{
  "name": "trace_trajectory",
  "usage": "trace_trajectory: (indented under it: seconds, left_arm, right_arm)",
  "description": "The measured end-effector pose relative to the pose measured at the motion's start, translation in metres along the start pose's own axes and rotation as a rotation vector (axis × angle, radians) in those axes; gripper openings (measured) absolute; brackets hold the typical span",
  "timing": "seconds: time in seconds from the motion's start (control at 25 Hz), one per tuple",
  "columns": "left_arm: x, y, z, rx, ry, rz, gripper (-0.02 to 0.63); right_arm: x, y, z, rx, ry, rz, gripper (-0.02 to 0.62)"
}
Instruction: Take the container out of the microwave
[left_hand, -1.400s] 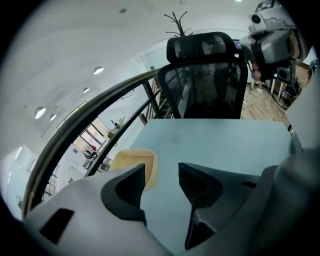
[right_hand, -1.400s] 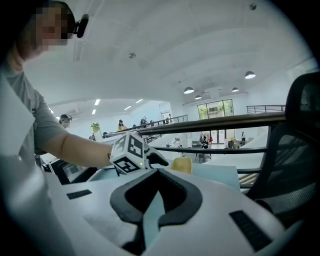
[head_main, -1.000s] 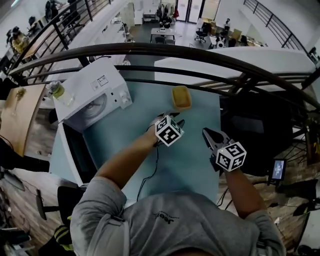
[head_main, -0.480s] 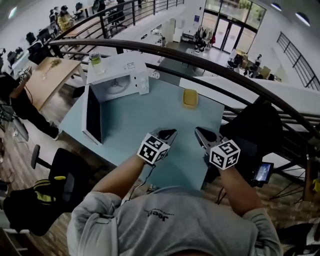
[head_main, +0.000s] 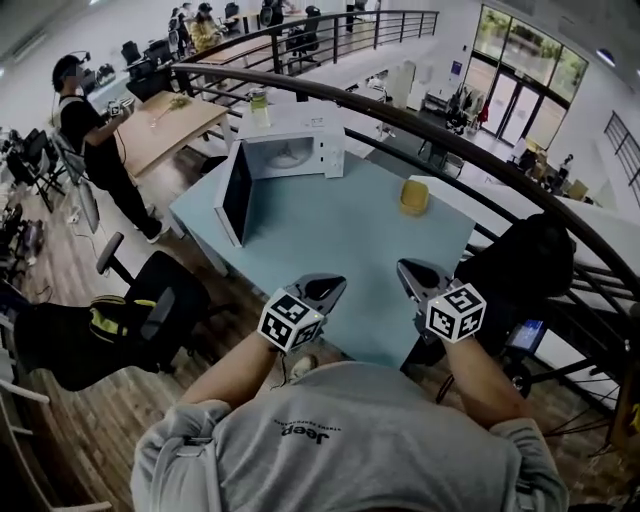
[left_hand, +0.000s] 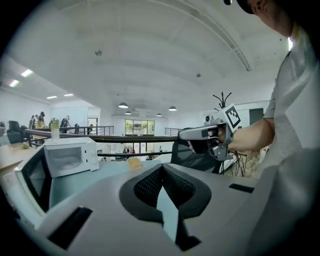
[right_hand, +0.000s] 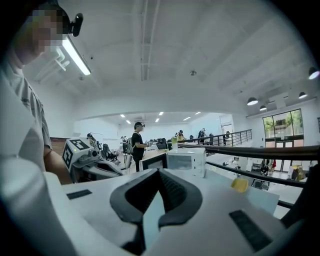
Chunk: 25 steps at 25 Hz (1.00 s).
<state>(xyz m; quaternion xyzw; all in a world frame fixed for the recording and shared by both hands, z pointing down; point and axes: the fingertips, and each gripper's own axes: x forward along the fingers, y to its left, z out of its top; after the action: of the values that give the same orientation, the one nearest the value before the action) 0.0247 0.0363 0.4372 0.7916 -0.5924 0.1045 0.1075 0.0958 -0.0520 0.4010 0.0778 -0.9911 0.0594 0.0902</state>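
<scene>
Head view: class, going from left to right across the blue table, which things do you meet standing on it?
open microwave door → microwave → yellow container

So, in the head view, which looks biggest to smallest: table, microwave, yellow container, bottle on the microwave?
1. table
2. microwave
3. yellow container and bottle: they look about alike, and the bottle stands farther from the camera, so I won't rank them.
</scene>
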Motion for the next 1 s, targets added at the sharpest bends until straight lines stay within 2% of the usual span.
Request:
trace_trajectory:
  seconds: [0.12, 0.28, 0.56, 0.68, 1.0]
  left_arm:
    - [-0.032, 0.002, -0.005, -0.007, -0.006, 0.03, 0.018]
    - [-0.073, 0.019, -0.003, -0.015, -0.057, 0.063, 0.018]
    - [-0.138, 0.051, -0.018, -0.013, -0.084, 0.077, 0.018]
    - [-0.163, 0.071, -0.026, -0.04, -0.087, 0.089, 0.018]
    - [-0.171, 0.083, -0.036, -0.059, -0.08, 0.055, 0.018]
  right_arm:
    - [-0.003, 0.02, -0.005, 0.02, 0.012, 0.021, 0.017]
    - [0.006, 0.05, -0.008, 0.01, 0.016, 0.049, 0.017]
    - [0.029, 0.089, -0.016, 0.085, 0.009, 0.036, 0.017]
    - [0.044, 0.103, -0.019, 0.102, 0.011, 0.032, 0.017]
    - [0.058, 0.121, -0.021, 0.107, 0.006, 0.031, 0.017]
